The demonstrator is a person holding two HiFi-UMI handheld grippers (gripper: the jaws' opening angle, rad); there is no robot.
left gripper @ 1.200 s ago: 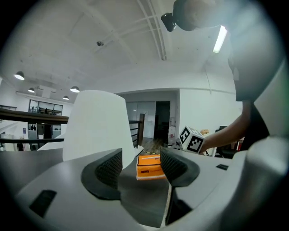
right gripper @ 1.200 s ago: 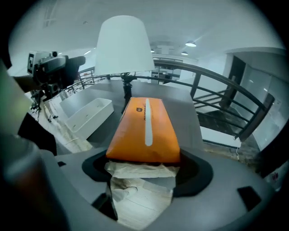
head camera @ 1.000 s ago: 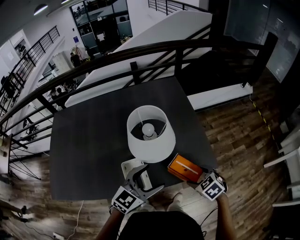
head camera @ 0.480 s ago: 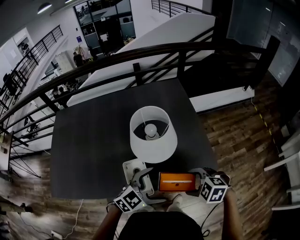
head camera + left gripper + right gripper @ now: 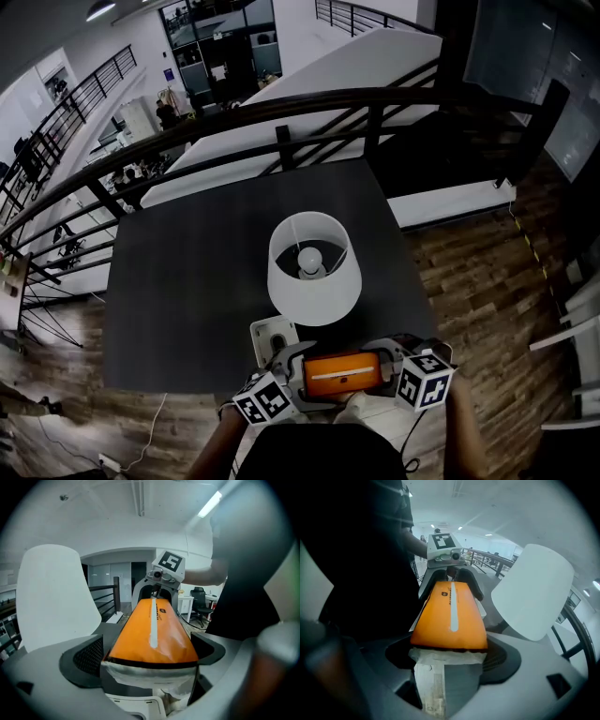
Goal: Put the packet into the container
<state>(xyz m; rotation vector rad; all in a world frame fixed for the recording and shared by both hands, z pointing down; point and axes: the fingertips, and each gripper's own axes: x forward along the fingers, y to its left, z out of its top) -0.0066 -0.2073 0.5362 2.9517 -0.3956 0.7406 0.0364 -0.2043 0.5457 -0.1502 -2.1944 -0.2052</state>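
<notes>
An orange packet (image 5: 342, 373) with a white stripe hangs level over the table's near edge, stretched between my two grippers. My right gripper (image 5: 382, 367) is shut on its right end, and in the right gripper view the packet (image 5: 450, 616) runs away from those jaws. My left gripper (image 5: 298, 373) stands wide open around the packet's left end (image 5: 152, 630), with the pads beside it and not pressing. The white container (image 5: 270, 335) sits on the table just behind the left gripper, partly hidden by it.
A lamp with a white shade (image 5: 314, 267) stands on the dark table (image 5: 187, 281) just beyond the packet. A black railing (image 5: 281, 141) runs behind the table. Wooden floor (image 5: 478, 272) lies to the right.
The packet swung from a slant at the right to level and moved left. The left gripper's jaws widened and came round the packet's left end. The right gripper kept its hold.
</notes>
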